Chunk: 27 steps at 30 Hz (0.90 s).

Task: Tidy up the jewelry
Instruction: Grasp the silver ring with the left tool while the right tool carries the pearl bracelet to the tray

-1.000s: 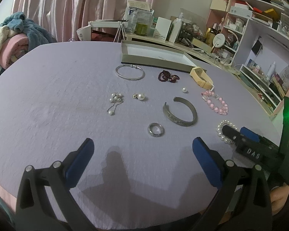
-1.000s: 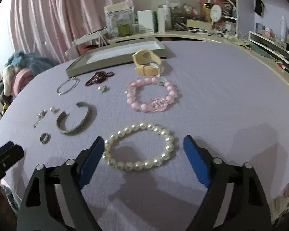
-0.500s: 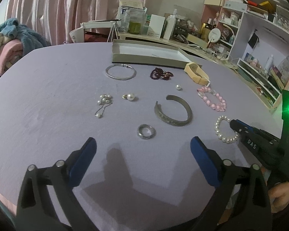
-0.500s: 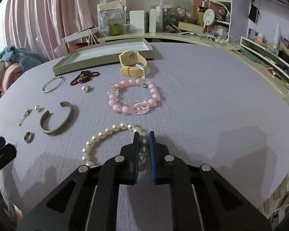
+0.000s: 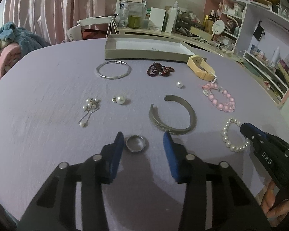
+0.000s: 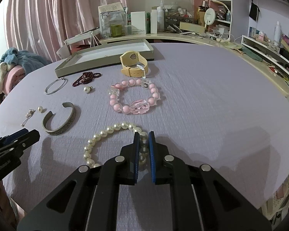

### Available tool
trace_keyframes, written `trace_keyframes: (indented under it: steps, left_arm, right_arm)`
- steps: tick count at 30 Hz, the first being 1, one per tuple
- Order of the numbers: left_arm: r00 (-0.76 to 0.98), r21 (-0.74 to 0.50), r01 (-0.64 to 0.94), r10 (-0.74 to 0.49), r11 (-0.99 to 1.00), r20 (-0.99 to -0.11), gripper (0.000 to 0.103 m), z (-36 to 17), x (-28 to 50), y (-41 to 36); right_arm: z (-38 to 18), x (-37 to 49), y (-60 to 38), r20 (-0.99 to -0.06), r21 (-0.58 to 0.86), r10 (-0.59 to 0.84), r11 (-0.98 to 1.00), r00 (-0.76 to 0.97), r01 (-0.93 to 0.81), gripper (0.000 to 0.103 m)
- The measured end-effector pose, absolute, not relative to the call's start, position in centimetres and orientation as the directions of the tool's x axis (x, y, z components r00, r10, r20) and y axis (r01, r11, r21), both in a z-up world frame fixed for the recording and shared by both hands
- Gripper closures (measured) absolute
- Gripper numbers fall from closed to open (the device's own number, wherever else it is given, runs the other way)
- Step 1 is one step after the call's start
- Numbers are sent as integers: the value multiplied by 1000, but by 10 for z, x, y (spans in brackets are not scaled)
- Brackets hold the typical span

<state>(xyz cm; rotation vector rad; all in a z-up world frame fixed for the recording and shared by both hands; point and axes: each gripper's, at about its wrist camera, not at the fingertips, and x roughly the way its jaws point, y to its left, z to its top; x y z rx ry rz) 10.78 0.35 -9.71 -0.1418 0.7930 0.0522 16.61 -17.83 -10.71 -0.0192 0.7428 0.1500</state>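
Lilac tablecloth (image 6: 202, 100), right gripper (image 6: 144, 136) pinching pearl bracelet (image 6: 106, 132) (lying flat), left gripper (image 5: 142, 140) straddling ring (image 5: 135, 143)

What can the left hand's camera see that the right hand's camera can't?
Only the left wrist view shows the small silver ring, sitting between the open left gripper fingers.

Only the right wrist view shows the right gripper pads squeezing the pearl bracelet.

Both show the pink bead bracelet, the silver cuff, the tan watch and the tray.

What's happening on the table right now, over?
Right gripper shut on pearl bracelet. Left gripper open, straddling ring on the table. Cuff just beyond the ring; tray at far edge.
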Motion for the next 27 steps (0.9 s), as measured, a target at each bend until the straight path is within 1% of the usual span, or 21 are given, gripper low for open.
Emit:
trace_keyframes:
  steps: [2, 4, 5, 10, 15, 21, 27]
  left_arm:
    - [702, -95, -100, 3, 990, -712, 65, -98, 108, 0]
    - [704, -88, -98, 6, 991, -710, 78, -99, 107, -2]
    - [704, -85, -98, 9, 991, -710, 81, -99, 107, -3]
    - [704, -113, -97, -12, 989, -710, 81, -98, 107, 2]
    - [704, -138, -99, -29, 985, -710, 81, -93, 106, 8]
    - [727, -146, -90, -36, 985, -685, 82, -73, 106, 17]
    - [743, -155, -74, -49, 985, -667, 82, -52, 111, 24]
  right_arm:
    - [-107, 166, -178, -675, 34, 128, 989, 726, -143, 93]
    - [-107, 166, -178, -675, 34, 130, 989, 726, -145, 93]
    - [-107, 166, -178, -675, 34, 131, 989, 726, -146, 93]
    - [-103, 164, -177, -669, 49, 154, 985, 727, -163, 93]
    - [-87, 161, -171, -631, 51, 187, 978, 753, -200, 93]
    - [-62, 165, -167, -581, 57, 228, 969, 782, -240, 93]
    - [-47, 167, -167, -554, 63, 249, 964, 794, -259, 93]
